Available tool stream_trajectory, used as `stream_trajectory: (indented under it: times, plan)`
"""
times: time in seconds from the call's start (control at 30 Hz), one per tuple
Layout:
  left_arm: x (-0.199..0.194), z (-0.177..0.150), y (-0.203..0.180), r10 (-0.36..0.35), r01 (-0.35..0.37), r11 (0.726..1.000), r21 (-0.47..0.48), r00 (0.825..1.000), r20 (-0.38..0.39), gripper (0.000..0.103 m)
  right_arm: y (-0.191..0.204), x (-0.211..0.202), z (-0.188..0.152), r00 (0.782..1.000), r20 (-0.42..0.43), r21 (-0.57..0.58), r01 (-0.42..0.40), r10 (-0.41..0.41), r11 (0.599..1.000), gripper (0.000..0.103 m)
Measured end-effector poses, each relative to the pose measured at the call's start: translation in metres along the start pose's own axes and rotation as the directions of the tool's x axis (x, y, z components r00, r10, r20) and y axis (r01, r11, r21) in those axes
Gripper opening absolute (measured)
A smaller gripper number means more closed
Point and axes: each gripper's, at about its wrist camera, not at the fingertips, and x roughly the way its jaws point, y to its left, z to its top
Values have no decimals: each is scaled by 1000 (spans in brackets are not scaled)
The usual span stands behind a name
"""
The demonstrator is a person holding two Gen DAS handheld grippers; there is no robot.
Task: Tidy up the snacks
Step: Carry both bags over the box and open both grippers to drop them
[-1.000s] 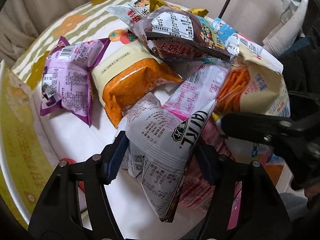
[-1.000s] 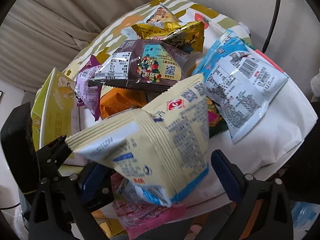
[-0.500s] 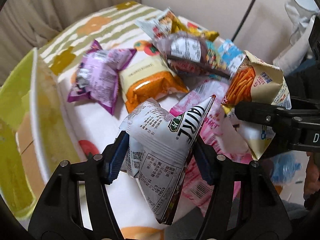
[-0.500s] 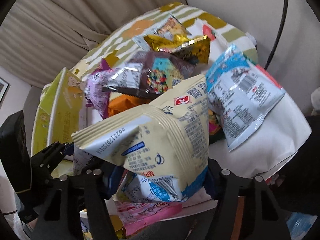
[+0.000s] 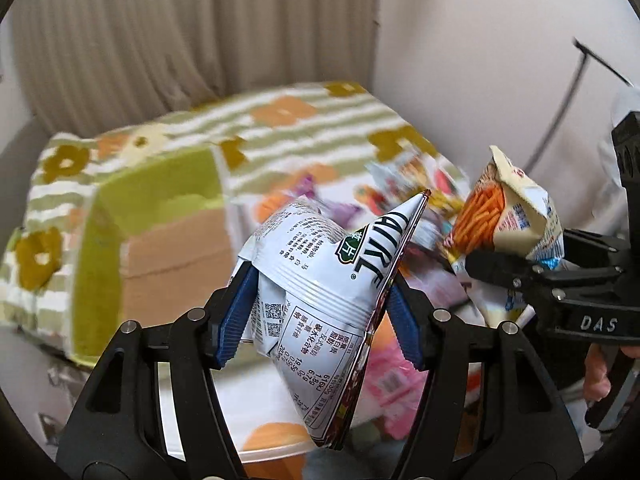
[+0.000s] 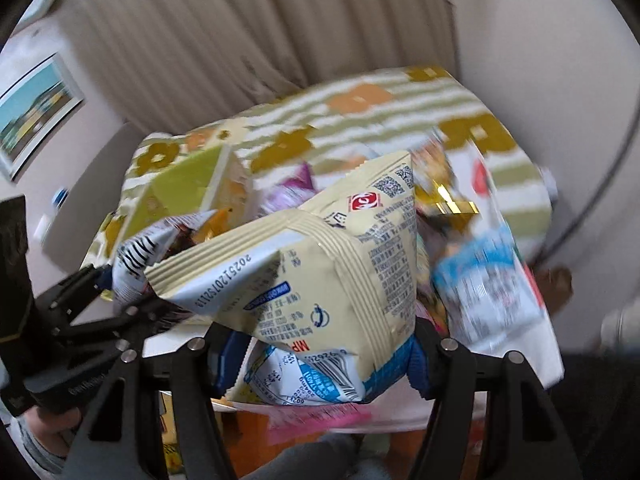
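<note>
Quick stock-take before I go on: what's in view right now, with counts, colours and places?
White bag: 1, white with black lettering, clamped in the left tongs.
Cream bag: 1, cream and blue, orange sticks printed on its other face, clamped in the right tongs.
Loose snack bags: several, too blurred to count; blue-white, gold, purple and pink among them, on the cloth behind and below the held bags.
Box: 1, lime green outside, brown inside, open, on the left.
Cloth: 1, green-and-white stripes with orange and ochre flowers, under everything.
Curtain: beige, behind.
Picture: 1, on the left wall.
Left tongs: black, blue pads, shut.
Right tongs: black, blue pads, shut.
</note>
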Motion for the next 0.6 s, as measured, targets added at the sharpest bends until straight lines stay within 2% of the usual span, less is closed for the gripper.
stream_trajectory:
  times: [0.13, 0.27, 0.4, 0.6]
  plan:
    - [-8, 10, 52, 73, -70, 994, -81, 997, 29, 60, 42, 12, 21, 996, -12, -96, -92, 92, 991, 61]
    - [0, 14, 107, 117, -114, 988, -108, 993, 17, 60, 91, 38, 40, 989, -49, -165, -147, 141, 975, 61]
    - [23, 8, 152, 134, -137, 986, -91, 990, -38, 60, 133, 70, 52, 990, -67, -217, -133, 122, 967, 61]
    - [71, -1, 206, 107, -118, 990, -79, 986, -125, 60, 178, 116, 59, 990, -118, -202, -101, 78, 974, 61]
